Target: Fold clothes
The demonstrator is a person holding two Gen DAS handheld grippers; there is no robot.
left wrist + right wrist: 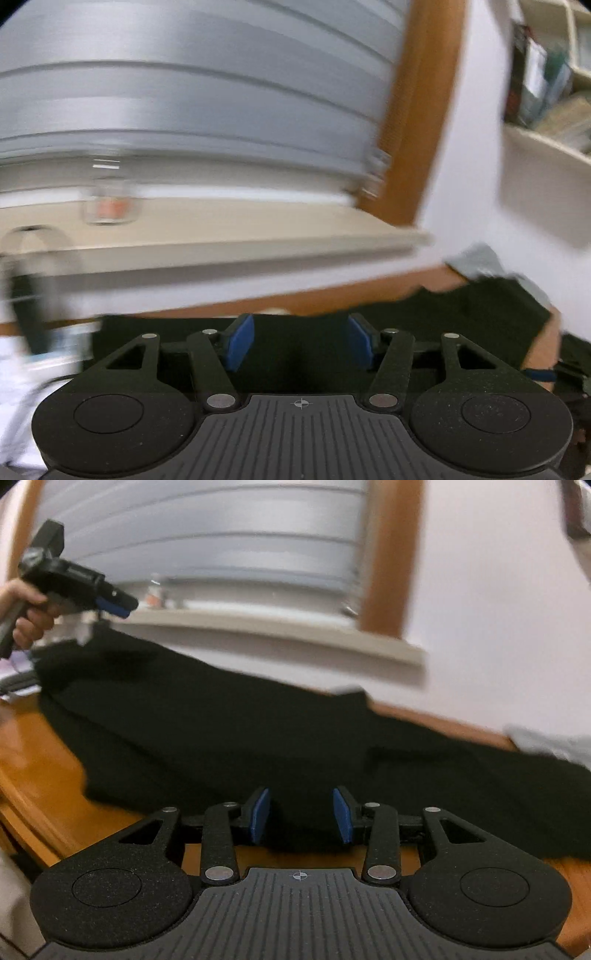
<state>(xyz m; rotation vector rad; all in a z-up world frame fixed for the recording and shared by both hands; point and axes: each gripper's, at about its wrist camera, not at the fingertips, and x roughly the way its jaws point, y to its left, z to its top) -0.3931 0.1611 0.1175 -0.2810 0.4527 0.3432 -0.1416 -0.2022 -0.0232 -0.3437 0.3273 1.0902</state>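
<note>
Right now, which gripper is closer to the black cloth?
Right. The right gripper sits open at the black cloth's near edge, low over the table. The left gripper is raised above the cloth's far end.

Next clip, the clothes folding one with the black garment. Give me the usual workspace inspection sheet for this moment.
Surface: wooden table, bare wood showing at the near left.
Job's things: black garment spread across the table, not yet folded; a grey cloth lies at its far right end.
Clutter: small clear jar on the window sill, blurred.
Grippers: left gripper open, nothing between its pads, raised above the garment's far left end; right gripper open over the garment's near edge.
Cables: nothing seen.
Surroundings: window blinds, wooden window frame, white wall, shelves at right.
</note>
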